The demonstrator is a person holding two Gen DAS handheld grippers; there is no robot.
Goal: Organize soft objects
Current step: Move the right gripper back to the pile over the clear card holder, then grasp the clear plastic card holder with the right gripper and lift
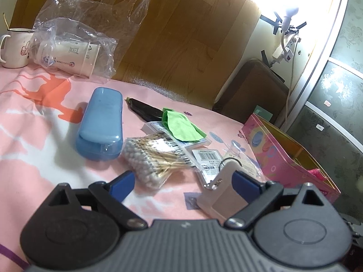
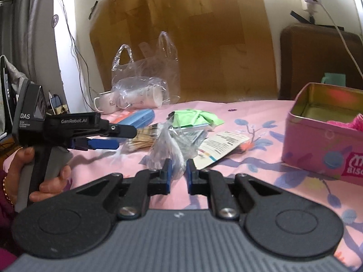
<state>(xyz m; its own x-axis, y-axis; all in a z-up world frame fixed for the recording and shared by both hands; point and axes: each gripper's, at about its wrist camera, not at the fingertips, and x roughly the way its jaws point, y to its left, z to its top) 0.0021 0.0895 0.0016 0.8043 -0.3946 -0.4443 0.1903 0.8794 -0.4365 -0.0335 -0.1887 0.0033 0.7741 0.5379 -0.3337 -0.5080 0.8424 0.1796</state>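
Near the table's front edge, the right gripper (image 2: pixel 178 174) pinches a crumpled clear plastic packet (image 2: pixel 169 145), lifted left of the pink tin (image 2: pixel 317 149). Farther left, the left gripper (image 1: pixel 183 181) hangs wide open, empty, over the cotton swabs (image 1: pixel 150 158).

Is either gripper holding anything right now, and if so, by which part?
The right gripper is shut on a crumpled clear plastic bag, pinching its near bunched end. The left gripper is open and holds nothing.

Pink floral tablecloth (image 2: pixel 261 113) with an orange patch; pale blue plastic case (image 1: pixel 99 127); bright green cloth (image 1: pixel 181 124); pink patterned tin (image 2: pixel 317 149), gold inside.
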